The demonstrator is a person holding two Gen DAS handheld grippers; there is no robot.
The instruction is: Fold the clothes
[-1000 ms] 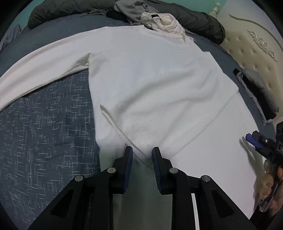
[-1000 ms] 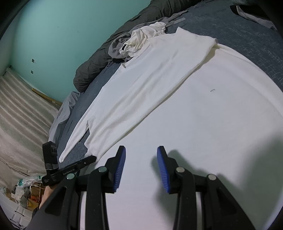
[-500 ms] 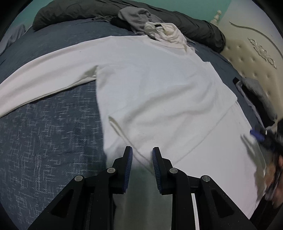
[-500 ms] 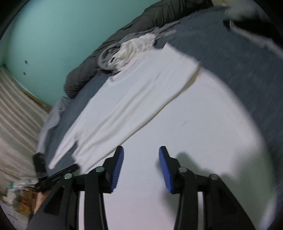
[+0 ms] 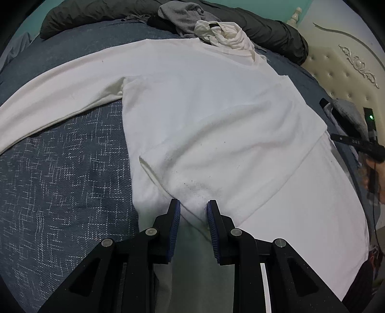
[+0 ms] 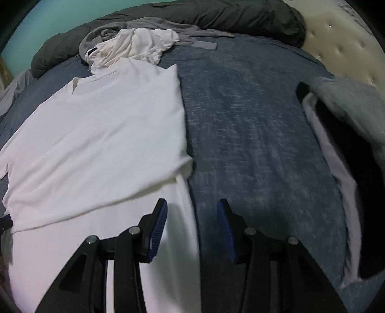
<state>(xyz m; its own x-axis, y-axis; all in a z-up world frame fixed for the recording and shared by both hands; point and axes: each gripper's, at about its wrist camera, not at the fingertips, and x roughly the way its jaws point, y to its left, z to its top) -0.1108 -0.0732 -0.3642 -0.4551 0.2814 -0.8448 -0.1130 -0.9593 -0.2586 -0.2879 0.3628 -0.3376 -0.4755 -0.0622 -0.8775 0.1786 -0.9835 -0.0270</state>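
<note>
A white long-sleeved top [image 5: 204, 115] lies flat on a dark blue bedspread [image 5: 60, 173], one sleeve stretched out to the left and the other folded across the body. It also shows in the right wrist view [image 6: 101, 149]. My left gripper [image 5: 192, 207] is open and empty, its tips just above the folded sleeve's cuff. My right gripper [image 6: 191, 207] is open and empty, straddling the top's right side edge near the hem. In the left wrist view the right gripper's body shows at the right edge.
A crumpled white garment [image 6: 134, 48] and grey clothes [image 5: 182, 14] lie beyond the collar, with a dark duvet [image 6: 192, 14] behind. A grey and black garment [image 6: 349, 125] lies on the right. A padded cream headboard [image 5: 349, 62] stands at the far right.
My right gripper has swung to the right, from over the white fabric to its right edge. My left gripper has barely moved and stays open.
</note>
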